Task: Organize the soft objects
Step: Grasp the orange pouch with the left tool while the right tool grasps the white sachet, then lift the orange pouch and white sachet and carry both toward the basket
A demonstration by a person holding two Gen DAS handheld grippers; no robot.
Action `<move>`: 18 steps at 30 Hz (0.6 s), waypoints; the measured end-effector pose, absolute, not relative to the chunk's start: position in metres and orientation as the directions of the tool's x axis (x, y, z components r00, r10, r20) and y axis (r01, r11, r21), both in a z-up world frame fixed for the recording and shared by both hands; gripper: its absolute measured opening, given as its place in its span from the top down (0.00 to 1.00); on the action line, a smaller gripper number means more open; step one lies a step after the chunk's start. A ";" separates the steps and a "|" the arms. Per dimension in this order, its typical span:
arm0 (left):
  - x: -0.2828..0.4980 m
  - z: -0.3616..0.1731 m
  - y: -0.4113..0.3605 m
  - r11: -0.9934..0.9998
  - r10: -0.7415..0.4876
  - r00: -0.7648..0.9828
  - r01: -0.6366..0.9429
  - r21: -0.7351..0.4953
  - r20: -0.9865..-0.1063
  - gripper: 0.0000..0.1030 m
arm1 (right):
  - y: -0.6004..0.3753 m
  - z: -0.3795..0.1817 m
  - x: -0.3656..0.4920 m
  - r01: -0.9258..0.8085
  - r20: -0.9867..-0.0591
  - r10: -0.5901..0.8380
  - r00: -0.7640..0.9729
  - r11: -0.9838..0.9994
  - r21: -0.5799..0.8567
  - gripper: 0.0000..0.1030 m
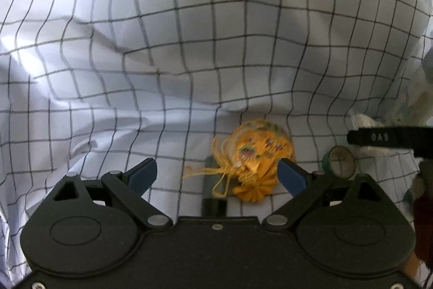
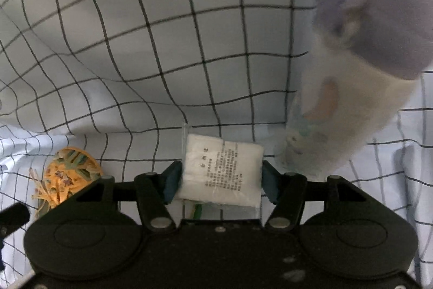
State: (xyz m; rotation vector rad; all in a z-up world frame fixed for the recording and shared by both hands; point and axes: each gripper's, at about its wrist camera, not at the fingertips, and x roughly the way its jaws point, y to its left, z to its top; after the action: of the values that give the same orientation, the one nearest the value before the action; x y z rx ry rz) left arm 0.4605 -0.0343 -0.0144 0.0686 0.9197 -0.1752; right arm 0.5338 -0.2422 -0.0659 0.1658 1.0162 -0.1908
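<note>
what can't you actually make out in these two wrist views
- Left wrist view: a dark cylinder lies partly under the yellow drawstring pouch; what it is stays unclear.
- Left wrist view: items at the right edge are cut off and blurred.
- Right wrist view: the grey and cream plush toy is blurred.
- Right wrist view: the white packet has print too small to read.
</note>
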 end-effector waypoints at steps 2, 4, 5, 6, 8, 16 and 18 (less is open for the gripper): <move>0.463 -0.015 -0.043 0.982 -0.125 0.598 0.191 -0.011 -0.792 0.10 | -0.244 -0.061 0.526 0.243 -0.855 -0.083 0.512 0.969 0.051 0.41; 0.468 -0.019 -0.053 0.979 -0.132 0.590 0.206 -0.010 -0.796 0.09 | -0.244 -0.055 0.519 0.245 -0.853 -0.090 0.515 0.968 0.045 0.41; 0.471 -0.022 -0.058 0.978 -0.132 0.585 0.209 -0.008 -0.800 0.09 | -0.245 -0.050 0.516 0.246 -0.852 -0.094 0.514 0.968 0.041 0.41; 0.472 -0.025 -0.062 0.978 -0.129 0.581 0.210 -0.005 -0.804 0.09 | -0.244 -0.046 0.509 0.243 -0.851 -0.098 0.516 0.969 0.036 0.41; 0.479 -0.034 -0.073 0.977 -0.112 0.572 0.213 0.016 -0.813 0.09 | -0.244 -0.041 0.500 0.231 -0.846 -0.098 0.524 0.972 0.031 0.41; 0.489 -0.062 -0.104 0.964 -0.034 0.551 0.239 0.118 -0.834 0.11 | -0.249 -0.025 0.486 0.191 -0.828 -0.105 0.551 0.982 0.002 0.41; 0.490 -0.067 -0.110 0.961 -0.030 0.540 0.248 0.125 -0.841 0.21 | -0.248 -0.027 0.485 0.183 -0.825 -0.108 0.554 0.983 -0.005 0.41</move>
State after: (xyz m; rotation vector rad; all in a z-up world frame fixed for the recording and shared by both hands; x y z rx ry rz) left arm 0.4900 -0.1096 -0.0670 0.2412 0.9886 -0.1673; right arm 0.4846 -0.2477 -0.0271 0.0842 0.9686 -0.1718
